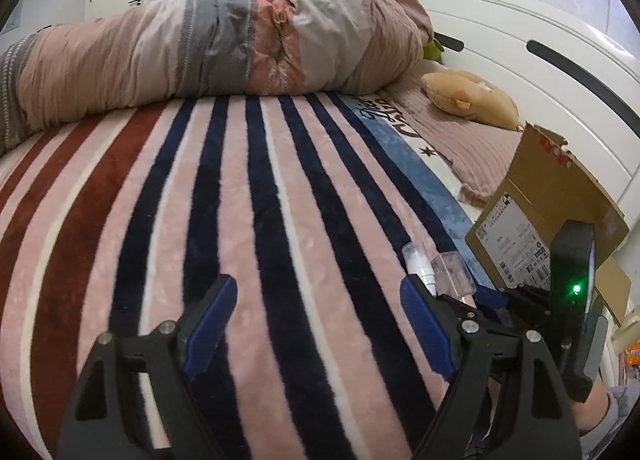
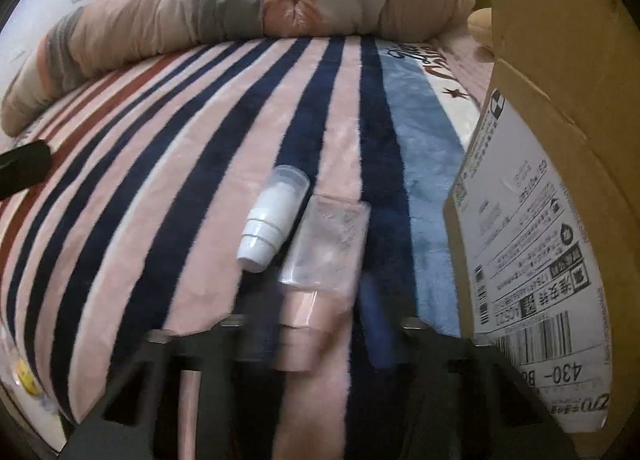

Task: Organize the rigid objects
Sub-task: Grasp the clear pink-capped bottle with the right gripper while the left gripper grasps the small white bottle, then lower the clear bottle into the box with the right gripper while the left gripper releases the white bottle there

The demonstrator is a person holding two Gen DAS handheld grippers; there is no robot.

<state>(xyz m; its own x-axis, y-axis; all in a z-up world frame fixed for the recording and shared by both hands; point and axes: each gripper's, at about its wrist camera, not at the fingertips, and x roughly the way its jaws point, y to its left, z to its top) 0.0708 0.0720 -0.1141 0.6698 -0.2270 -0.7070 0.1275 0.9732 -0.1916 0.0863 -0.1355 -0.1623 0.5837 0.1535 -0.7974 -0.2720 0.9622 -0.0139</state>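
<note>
I see a bed under a striped blanket [image 1: 248,187]. On it: a rolled duvet [image 1: 224,43] across the upper frame, a plush toy [image 1: 468,99] at right, a cardboard box [image 2: 552,187] at right, and a white bottle [image 2: 272,215] touching a clear-capped pink bottle [image 2: 324,256] at lower centre.

Bottle [image 2: 270,219] left of, touching capped tube [image 2: 320,260], both on blanket [image 2: 160,179]; box [image 2: 560,219] at blanket's right edge; duvet [image 2: 240,11] behind.
</note>
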